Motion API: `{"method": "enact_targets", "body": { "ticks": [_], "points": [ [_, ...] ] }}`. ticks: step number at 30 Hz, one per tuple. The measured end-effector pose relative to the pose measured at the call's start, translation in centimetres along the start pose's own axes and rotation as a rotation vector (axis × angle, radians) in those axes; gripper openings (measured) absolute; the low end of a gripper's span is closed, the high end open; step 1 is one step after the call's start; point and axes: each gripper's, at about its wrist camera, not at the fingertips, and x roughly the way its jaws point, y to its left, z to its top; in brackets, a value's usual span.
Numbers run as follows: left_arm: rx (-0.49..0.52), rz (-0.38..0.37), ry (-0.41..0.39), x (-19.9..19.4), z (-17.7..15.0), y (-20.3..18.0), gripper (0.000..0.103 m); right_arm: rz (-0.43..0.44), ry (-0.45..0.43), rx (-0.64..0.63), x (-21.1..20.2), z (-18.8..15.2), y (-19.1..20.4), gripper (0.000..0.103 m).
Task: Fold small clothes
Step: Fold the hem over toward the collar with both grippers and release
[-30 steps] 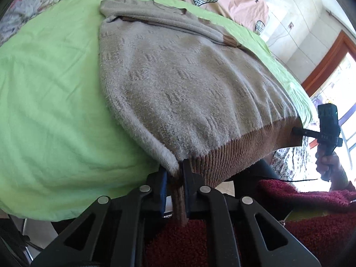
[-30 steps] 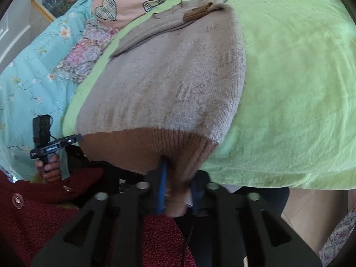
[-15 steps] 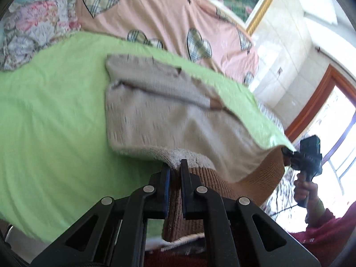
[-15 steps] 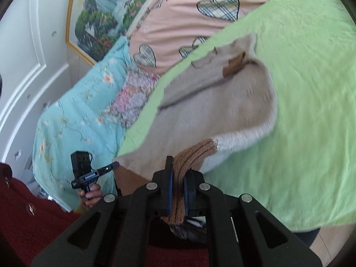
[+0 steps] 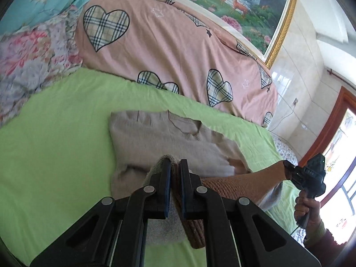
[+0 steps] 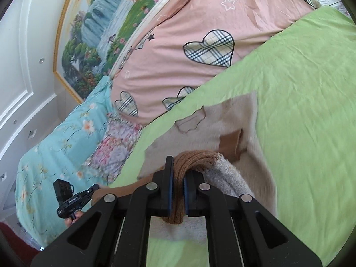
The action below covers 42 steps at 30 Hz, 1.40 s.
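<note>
A small beige knit sweater (image 5: 155, 140) with a brown ribbed hem (image 5: 233, 184) lies on a green sheet (image 5: 55, 133), its neckline at the far end. My left gripper (image 5: 175, 169) is shut on the hem's left corner and holds it raised over the sweater's body. My right gripper (image 6: 178, 171) is shut on the hem's right corner (image 6: 195, 158), also raised. The hem stretches between the two grippers. The right gripper also shows in the left wrist view (image 5: 287, 169), and the left one in the right wrist view (image 6: 95, 187). A brown cuff (image 6: 231, 142) lies on the sweater (image 6: 262, 155).
A pink quilt with plaid hearts (image 5: 166, 44) is piled behind the sweater. Floral and blue bedding (image 5: 33, 44) lies at the far left. A framed landscape painting (image 5: 233, 0) hangs on the wall. A wooden door frame (image 5: 322, 133) is at the right.
Both grippers have lifted the hem and carried it forward toward the neckline, so the lower part of the sweater now hangs over the upper part. Both stay shut on the hem.
</note>
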Motion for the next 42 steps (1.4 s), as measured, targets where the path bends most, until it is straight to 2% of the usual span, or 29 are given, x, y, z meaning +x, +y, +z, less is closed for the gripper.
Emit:
{"method": "enact_targets", "body": {
  "ticks": [6,10,14,16,20,21,23,27,29,32,34,38,40,41,42],
  "points": [
    [-0.027,0.047,0.019,5.9,4.2,1.1,0.006,-0.038,-0.008,-0.001,5.0,4.7,-1.1,0.009],
    [-0.042,0.088,0.045,10.2,6.1,2.7,0.006,-0.098,0.000,0.017,8.6,6.7,-3.0,0.009],
    [-0.050,0.133,0.081,13.9,7.1,4.3,0.005,-0.137,0.023,0.033,11.8,8.0,-4.9,0.009],
    [-0.056,0.186,0.094,15.8,7.2,5.5,0.002,-0.186,0.059,0.033,13.7,8.2,-6.0,0.009],
    [-0.111,0.221,0.148,18.5,6.6,8.3,0.002,-0.246,0.134,0.049,16.4,7.5,-7.7,0.012],
    [-0.119,0.221,0.164,18.7,6.2,8.6,0.002,-0.261,0.156,0.053,16.8,7.3,-8.1,0.012],
    [-0.111,0.181,0.176,18.1,5.4,8.2,0.001,-0.268,0.182,0.070,16.7,6.9,-8.4,0.020],
    [0.024,0.074,0.169,15.3,3.4,3.6,0.003,-0.278,0.116,0.014,13.6,6.2,-6.8,0.046],
    [0.078,0.002,0.204,15.1,2.2,1.2,0.003,-0.261,0.104,-0.032,12.4,5.6,-5.2,0.046],
    [0.154,-0.099,0.295,16.5,0.1,-2.3,0.004,-0.174,0.182,-0.096,12.8,4.1,-2.7,0.046],
    [0.221,-0.122,0.360,18.2,-1.2,-4.5,0.006,-0.109,0.293,-0.167,14.4,2.7,-0.9,0.046],
    [0.315,-0.074,0.441,21.9,-2.3,-5.9,0.006,-0.046,0.493,-0.320,17.8,0.4,1.2,0.046],
    [0.315,-0.042,0.445,23.8,-1.0,-4.7,0.007,-0.043,0.578,-0.350,20.2,0.0,1.0,0.046],
    [0.306,-0.016,0.440,24.5,-0.3,-4.1,0.011,-0.052,0.601,-0.355,21.2,0.1,0.7,0.046],
    [0.280,0.043,0.427,25.5,1.0,-2.8,0.010,-0.071,0.616,-0.358,22.3,0.3,0.2,0.046]
  ]
}}
